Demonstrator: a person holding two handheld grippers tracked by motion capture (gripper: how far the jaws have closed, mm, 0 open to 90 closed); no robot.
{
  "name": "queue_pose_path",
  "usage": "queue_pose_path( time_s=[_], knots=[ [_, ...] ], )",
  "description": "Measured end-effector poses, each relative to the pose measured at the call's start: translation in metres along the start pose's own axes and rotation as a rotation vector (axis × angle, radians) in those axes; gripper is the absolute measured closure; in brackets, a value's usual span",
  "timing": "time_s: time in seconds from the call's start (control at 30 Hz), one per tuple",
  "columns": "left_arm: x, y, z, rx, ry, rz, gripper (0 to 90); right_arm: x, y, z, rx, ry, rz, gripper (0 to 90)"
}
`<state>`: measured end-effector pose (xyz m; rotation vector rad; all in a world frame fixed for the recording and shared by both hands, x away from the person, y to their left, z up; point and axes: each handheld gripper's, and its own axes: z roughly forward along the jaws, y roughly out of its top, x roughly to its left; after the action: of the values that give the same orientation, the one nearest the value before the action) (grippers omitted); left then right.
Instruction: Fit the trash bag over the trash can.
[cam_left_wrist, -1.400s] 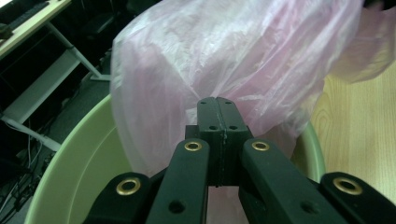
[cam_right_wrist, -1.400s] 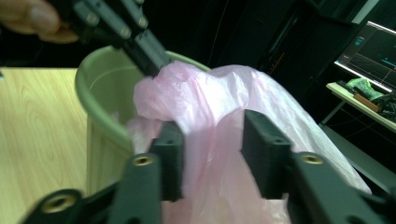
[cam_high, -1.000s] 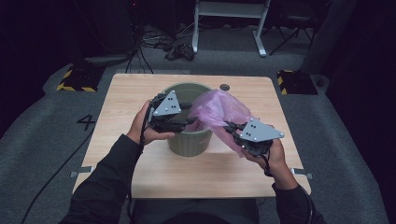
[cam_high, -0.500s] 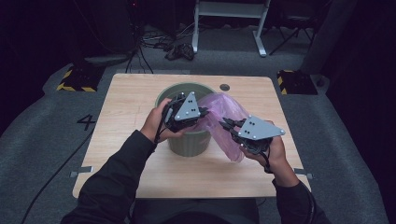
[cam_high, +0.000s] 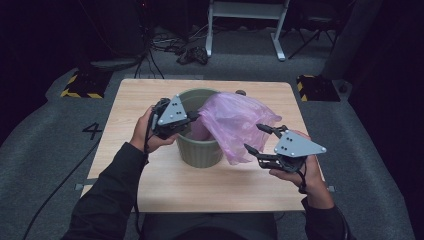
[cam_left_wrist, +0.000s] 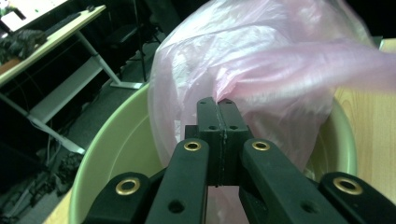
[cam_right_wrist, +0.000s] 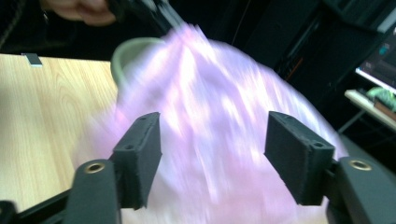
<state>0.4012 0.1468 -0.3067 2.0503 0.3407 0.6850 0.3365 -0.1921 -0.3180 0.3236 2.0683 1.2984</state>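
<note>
Right now my left gripper (cam_high: 196, 117) sits over the near-left rim of the green bin (cam_high: 199, 150), which stands in the middle of the wooden table (cam_high: 165, 180). Its jaws are pressed together, and in the left gripper view (cam_left_wrist: 215, 103) the tips meet right at a fold of the pink plastic bag (cam_left_wrist: 261, 70); the film bunches where they meet, so I read it as pinched (the sheet is thin and I cannot see how much of it is caught).

The bag itself billows out of the bin's mouth and spills over the rim on the right side, hanging down the outside wall toward the table in the high view (cam_high: 235, 122). Part of it lies inside the bin, against the pale green inner wall (cam_left_wrist: 116, 154).

My right gripper (cam_high: 257, 139) is just beside the bag's hanging right edge, low over the table and pointing left at it. Its jaws have just been opening and stand wide apart. In the right gripper view (cam_right_wrist: 212, 161) the two black pads frame the blurred pink film, which shows beyond them with neither pad pressing on it, so that side has hold of nothing.

Both of the person's hands come in from the near edge, sleeves dark.
</note>
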Motion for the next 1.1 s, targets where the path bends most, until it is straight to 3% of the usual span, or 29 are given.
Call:
queue_pose_path(
  time_s=[0.1,0.2,0.33,0.47,0.6,0.73,0.8,0.9,1.03,1.1],
  knots=[
    [0.004,-0.009,-0.008,0.003,0.013,-0.022,89.9,0.001,-0.015,-0.005,0.005,0.012,0.016,31.7],
    [0.008,-0.017,-0.014,-0.002,0.021,-0.042,89.9,0.002,-0.026,-0.004,0.038,-0.02,0.009,31.1],
    [0.012,-0.027,-0.02,-0.002,0.033,-0.064,89.8,-0.001,-0.037,0.002,0.012,0.016,0.115,30.8],
    [0.013,-0.032,-0.024,-0.016,0.041,-0.079,89.6,-0.001,-0.035,0.016,-0.006,0.061,0.163,30.3],
    [0.012,-0.035,-0.027,-0.017,0.05,-0.081,88.9,-0.001,-0.025,0.027,-0.04,0.109,0.177,35.2],
    [0.011,-0.04,-0.03,-0.021,0.05,-0.084,86.1,0.001,-0.017,0.035,-0.057,0.146,0.158,45.7],
    [0.011,-0.042,-0.032,-0.03,0.06,-0.099,77.8,0.001,-0.014,0.039,-0.053,0.159,0.148,49.7],
    [0.008,-0.042,-0.037,-0.062,0.022,-0.094,68.5,0.001,-0.012,0.04,-0.045,0.158,0.137,61.1],
    [-0.006,-0.031,-0.041,-0.086,-0.002,-0.086,43.0,-0.001,-0.009,0.039,-0.044,0.147,0.132,76.1],
    [-0.017,-0.022,-0.043,-0.099,-0.015,-0.059,35.8,-0.003,-0.008,0.037,-0.056,0.155,0.136,84.3]
  ],
)
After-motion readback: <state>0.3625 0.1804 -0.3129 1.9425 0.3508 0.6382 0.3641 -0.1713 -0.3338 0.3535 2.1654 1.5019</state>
